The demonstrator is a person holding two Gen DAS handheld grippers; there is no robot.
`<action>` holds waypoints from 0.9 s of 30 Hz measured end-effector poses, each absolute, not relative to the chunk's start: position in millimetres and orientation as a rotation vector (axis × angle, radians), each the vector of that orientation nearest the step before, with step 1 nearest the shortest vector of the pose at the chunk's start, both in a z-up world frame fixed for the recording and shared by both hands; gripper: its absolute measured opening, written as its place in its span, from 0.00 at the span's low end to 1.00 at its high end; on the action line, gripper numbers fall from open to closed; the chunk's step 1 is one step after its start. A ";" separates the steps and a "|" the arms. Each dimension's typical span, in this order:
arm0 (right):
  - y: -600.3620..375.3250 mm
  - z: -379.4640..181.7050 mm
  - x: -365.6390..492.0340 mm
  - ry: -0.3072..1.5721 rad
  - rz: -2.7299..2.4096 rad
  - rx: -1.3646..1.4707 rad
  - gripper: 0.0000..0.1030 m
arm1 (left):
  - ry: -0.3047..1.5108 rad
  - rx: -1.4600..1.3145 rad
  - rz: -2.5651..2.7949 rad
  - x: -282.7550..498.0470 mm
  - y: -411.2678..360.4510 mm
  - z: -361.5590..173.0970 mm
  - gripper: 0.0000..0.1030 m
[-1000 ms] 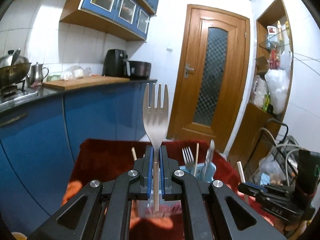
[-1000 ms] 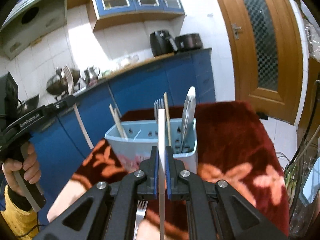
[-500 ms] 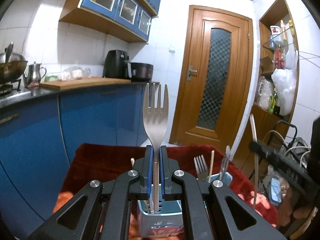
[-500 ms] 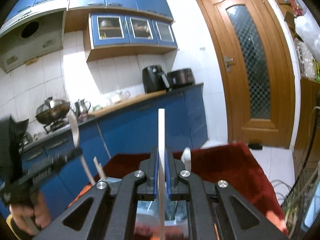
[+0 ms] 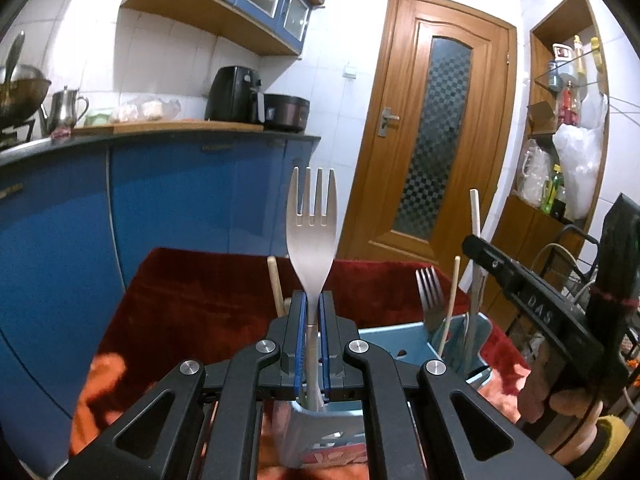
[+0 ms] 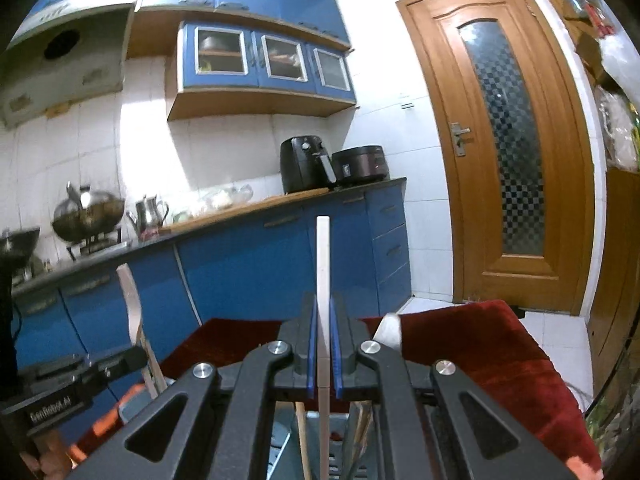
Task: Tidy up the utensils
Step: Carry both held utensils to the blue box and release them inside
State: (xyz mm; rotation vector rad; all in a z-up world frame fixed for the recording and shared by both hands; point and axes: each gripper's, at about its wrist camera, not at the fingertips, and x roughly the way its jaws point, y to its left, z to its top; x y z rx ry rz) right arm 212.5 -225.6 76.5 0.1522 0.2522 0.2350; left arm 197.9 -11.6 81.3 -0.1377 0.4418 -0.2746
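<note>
Left gripper (image 5: 313, 312): my jaws are clamped tight on the neck of a matte silver metal fork (image 5: 313, 236); tines point straight up.
Fork handle: runs down between my blue pads toward the near compartment of the pale blue plastic utensil caddy (image 5: 404, 342); whether it touches the caddy, I cannot tell.
Right gripper (image 6: 323, 346): my jaws are pinched closed on a flat white stick-like utensil (image 6: 323, 264), upright, its top end well above my pads.
White utensil, lower end: reaches down over the caddy; contact not clear.
Caddy contents: a second steel fork (image 5: 430, 296) and a thin wooden chopstick (image 5: 450, 306) stand in the far-right compartment; a wooden handle (image 5: 276, 286) sticks up at the left.
Caddy location: on a dark red cloth with orange flowers (image 5: 200, 300).
Background: blue kitchen cabinets (image 5: 160, 200), brown wooden door (image 5: 436, 140).
</note>
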 end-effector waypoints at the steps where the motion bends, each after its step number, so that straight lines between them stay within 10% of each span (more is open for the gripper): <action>1: -224.2 73.9 211.5 0.258 0.239 0.143 0.08 | 0.450 -0.139 -0.278 198.3 -11.5 79.2 0.06; 9: -227.0 67.0 203.7 0.310 0.271 0.152 0.20 | 0.485 -0.137 -0.276 192.4 -14.9 75.7 0.28; 27: -234.1 88.6 143.0 0.392 0.308 0.186 0.23 | 0.503 -0.113 -0.251 137.3 -11.7 92.0 0.28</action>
